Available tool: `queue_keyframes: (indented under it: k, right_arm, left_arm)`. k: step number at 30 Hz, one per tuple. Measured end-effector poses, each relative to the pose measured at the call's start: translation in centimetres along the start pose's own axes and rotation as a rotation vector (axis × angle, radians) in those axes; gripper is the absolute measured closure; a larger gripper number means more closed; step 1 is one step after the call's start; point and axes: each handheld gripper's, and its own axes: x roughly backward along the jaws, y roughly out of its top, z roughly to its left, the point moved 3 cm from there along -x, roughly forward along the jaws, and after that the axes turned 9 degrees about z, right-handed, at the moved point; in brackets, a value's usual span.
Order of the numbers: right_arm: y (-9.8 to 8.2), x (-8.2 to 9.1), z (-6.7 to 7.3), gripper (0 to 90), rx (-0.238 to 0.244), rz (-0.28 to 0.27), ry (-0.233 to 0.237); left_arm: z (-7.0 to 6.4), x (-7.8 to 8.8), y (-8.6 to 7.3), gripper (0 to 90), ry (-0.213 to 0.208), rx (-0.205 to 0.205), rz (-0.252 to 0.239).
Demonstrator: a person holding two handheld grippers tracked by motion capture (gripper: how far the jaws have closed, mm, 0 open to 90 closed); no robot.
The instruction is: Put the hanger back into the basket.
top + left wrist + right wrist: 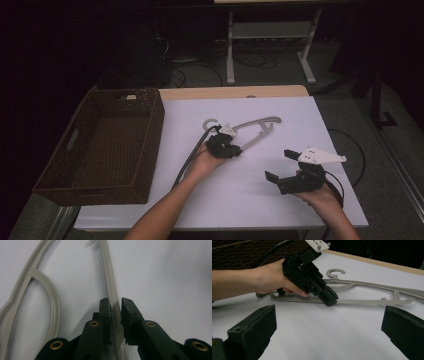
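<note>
Two big things share the white table (280,200): a dark wicker basket (102,150) along its left edge, and a grey plastic hanger (257,131) lying flat near the middle, toward the far edge, its hook (210,122) pointing at the basket.

Smaller, the left gripper (223,145) sits down on the hanger's straight bottom bar (110,285). Its jaws are nearly together, with the bar running between the pads; in the left gripper view one pad lies against the bar while a sliver of gap seems to remain at the other, so I judge it a pinch, though not a deep one. In the right gripper view the same jaws meet the bar about midway along it (329,300).

The right gripper (280,165) hangs over the table's near right part, well apart from the hanger, its jaws spread wide with nothing between them.

Likely trouble: the bar is thin and smooth, and it is held at a single point. If lifted from there, the hanger could pivot in the pads and swing or slip free. Its hook might also catch on the basket's rim on the way over.
</note>
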Motion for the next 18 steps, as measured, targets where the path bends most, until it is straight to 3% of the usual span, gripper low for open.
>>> queue_keyframes:
  k: [3, 5, 7, 8, 18]
  right_arm:
    - [0.0, 0.0, 0.0, 0.0, 0.001, -0.002, -0.001]
    - [0.0, 0.1, 0.0, 0.0, -0.002, -0.003, -0.001]
    - [0.0, 0.1, 0.0, 0.0, -0.001, -0.006, -0.003]
    - [0.0, 0.1, -0.1, 0.0, 0.001, -0.005, -0.004]
    - [0.1, 0.1, 0.1, 0.0, 0.000, -0.003, -0.003]
  left_arm:
    - [-0.2, 0.0, 0.0, 79.8, -0.015, 0.002, 0.001]
    - [-0.9, 0.1, 0.0, 80.3, -0.032, -0.028, 0.018]
    - [-1.2, 0.2, 0.0, 81.1, -0.040, -0.030, 0.019]
    - [-1.8, 0.3, -0.1, 81.1, -0.049, -0.064, 0.022]
    - [-5.2, 1.0, -1.2, 81.1, -0.139, -0.113, 0.035]
